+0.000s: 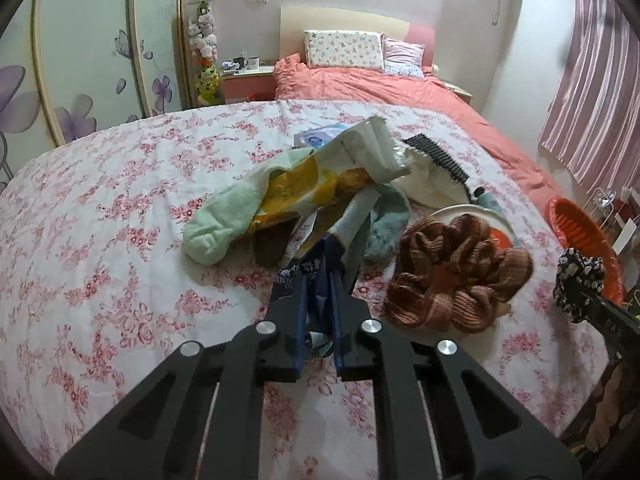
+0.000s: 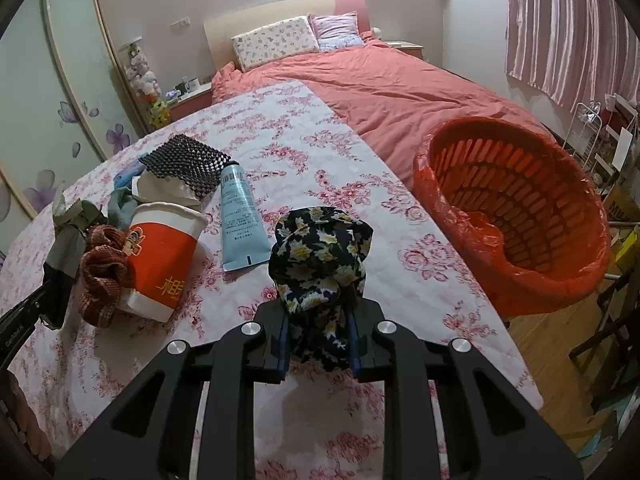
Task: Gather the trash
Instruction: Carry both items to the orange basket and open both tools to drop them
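My left gripper (image 1: 318, 280) is shut on a crumpled dark blue and grey wrapper (image 1: 352, 220) and holds it over the floral bedspread (image 1: 100, 240). Beyond it lie a yellow and white snack wrapper (image 1: 340, 172) and a pale green sock (image 1: 216, 220). My right gripper (image 2: 318, 308) is shut on a black floral scrunchie (image 2: 320, 252), also seen in the left wrist view (image 1: 578, 276). The orange basket (image 2: 516, 208), lined with a red bag, stands at the bed's right edge, right of the right gripper.
A brown scrunchie (image 1: 452, 276) lies against a red and white paper cup (image 2: 160, 256). A blue tube (image 2: 240, 220), a black hairbrush (image 2: 186, 164), a white cloth and a teal sock lie nearby. A salmon duvet (image 2: 400, 88) covers the far bed.
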